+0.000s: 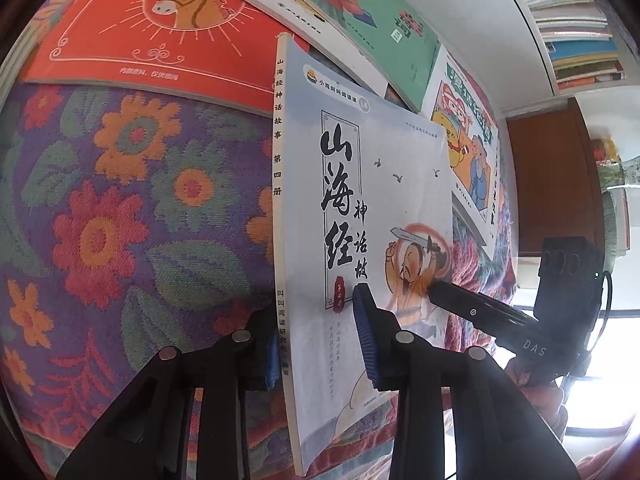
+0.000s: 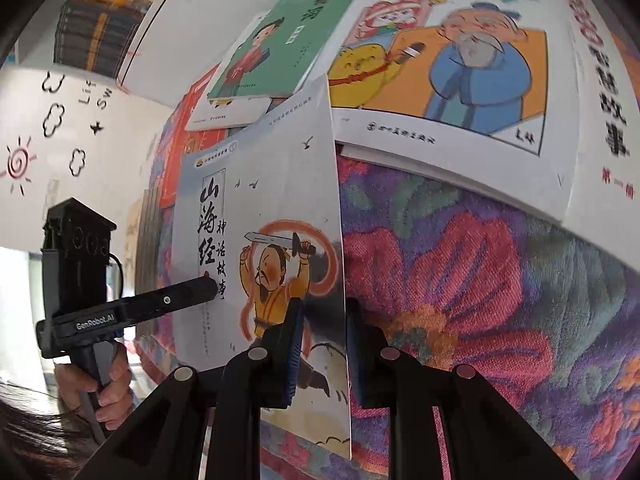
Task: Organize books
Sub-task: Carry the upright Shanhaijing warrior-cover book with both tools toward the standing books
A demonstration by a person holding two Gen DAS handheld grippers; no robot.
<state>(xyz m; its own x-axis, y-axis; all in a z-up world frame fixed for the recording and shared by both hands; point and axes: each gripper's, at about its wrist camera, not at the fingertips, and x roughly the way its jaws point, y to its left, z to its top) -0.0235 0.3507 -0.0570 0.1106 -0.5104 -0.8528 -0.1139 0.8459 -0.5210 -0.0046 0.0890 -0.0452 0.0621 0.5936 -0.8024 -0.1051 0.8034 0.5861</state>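
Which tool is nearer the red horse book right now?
Left. The left tool grips the spine side of the upright grey book, the side facing the red horse book. The right tool grips its opposite edge, farther away.

A home is showing itself here, most likely a child's room or family reading corner. A woven floral cloth (image 1: pixel 120 208) in purple, orange and green is covering the surface, and children's picture books (image 2: pixel 448 64) with cartoon covers are lying scattered on it. Stacked books are filling a white bookshelf (image 1: pixel 576 20) beside a brown wooden door (image 1: pixel 552 176). Sun and cloud decals (image 2: pixel 52 136) are decorating the white wall, and daylight is pouring through a window (image 1: pixel 600 368)
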